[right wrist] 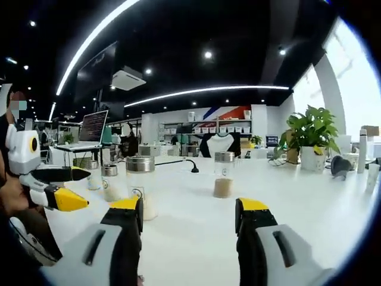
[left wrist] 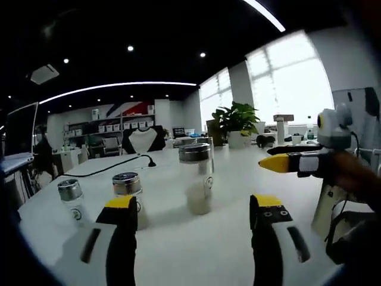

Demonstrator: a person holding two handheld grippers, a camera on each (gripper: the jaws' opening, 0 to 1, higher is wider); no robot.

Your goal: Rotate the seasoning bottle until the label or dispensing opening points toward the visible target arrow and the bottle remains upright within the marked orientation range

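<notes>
Hovering low over the white worktop [left wrist: 196, 250], the left hand-held gripper [left wrist: 193, 211] stands released, jaws spread wide with nothing between them, apparently lined up to close around the seasoning bottle [left wrist: 197, 179] just ahead of its tips. The right hand-held gripper [right wrist: 189, 214] is likewise released and empty, with another bottle [right wrist: 141, 186] just beyond its left jaw. The seasoning bottle stands upright, long axis vertical, metal lid on top; a small round mark faces roughly toward the left gripper. No target arrow can be made out.
</notes>
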